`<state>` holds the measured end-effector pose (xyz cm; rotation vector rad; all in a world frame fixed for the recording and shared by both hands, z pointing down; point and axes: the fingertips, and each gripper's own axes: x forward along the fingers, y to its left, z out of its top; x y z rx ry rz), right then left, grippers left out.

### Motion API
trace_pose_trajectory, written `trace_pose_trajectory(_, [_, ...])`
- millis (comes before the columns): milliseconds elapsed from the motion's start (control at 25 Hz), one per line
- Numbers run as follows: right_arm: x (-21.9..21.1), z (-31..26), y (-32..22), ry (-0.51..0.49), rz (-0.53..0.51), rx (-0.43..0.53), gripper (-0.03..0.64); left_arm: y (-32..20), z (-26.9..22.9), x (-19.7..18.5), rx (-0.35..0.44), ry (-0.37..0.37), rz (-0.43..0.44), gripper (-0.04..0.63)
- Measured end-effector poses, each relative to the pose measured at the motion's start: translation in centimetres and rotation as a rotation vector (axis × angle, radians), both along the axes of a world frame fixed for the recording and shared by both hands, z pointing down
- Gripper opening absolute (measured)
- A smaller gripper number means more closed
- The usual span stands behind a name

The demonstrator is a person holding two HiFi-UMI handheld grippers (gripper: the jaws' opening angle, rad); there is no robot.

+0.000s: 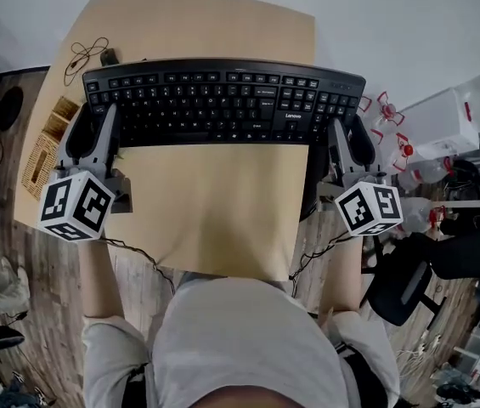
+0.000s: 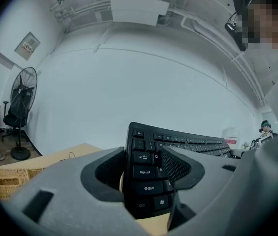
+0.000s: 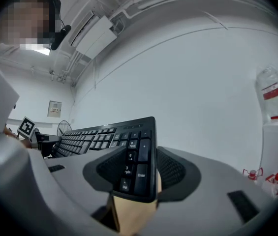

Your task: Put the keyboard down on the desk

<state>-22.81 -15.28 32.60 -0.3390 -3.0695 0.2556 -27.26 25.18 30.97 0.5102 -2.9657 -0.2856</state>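
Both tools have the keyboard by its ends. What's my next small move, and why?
Probably lower both together, evenly, until the keyboard meets the desk. The left tool and right tool are each shut on one end of it. It appears to be held above the desk, and there is bare top below it to land on.

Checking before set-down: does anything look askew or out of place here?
One thing: the keyboard, clamped at each end by the left hand-held gripper and right hand-held gripper, sits off-centre. Its right end juts past the desk edge, so that end may lack support.
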Motion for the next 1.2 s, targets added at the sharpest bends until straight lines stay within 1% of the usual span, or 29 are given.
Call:
trace_pose_trajectory(80, [-3.2,1.3,1.7,0.02,0.007,-0.004,0.183,1.6,1.3,-3.6,-0.005,0.017,0.006,0.233])
trace_pose_trajectory(120, [-4.2,2.0,2.1,0.03,0.011,-0.006,0.183,2.0,1.9,-4.7,-0.008,0.026,0.011,0.233])
trace_pose_trajectory(240, [-4.7,4.0,2.5,0.073,0.038,-0.007,0.184,2.3,4.0,-6.4,-0.011,0.068,0.039,0.233])
trace_pose_trajectory(400, [-4.5,6.9,2.8,0.139,0.069,-0.006,0.184,2.3,7.5,-7.6,-0.012,0.136,0.074,0.233])
trace_pose_trajectory(680, [-5.3,12.9,2.0,0.271,0.097,-0.038,0.184,1.2,13.3,-9.8,-0.033,0.249,0.116,0.233])
trace_pose_trajectory(840, [-5.9,15.7,1.5,0.335,0.107,-0.054,0.184,0.6,16.3,-10.8,-0.041,0.312,0.123,0.233])
trace_pose_trajectory(1200, [-6.6,20.4,0.2,0.456,0.121,-0.061,0.183,-0.7,21.9,-11.8,-0.051,0.454,0.13,0.233])
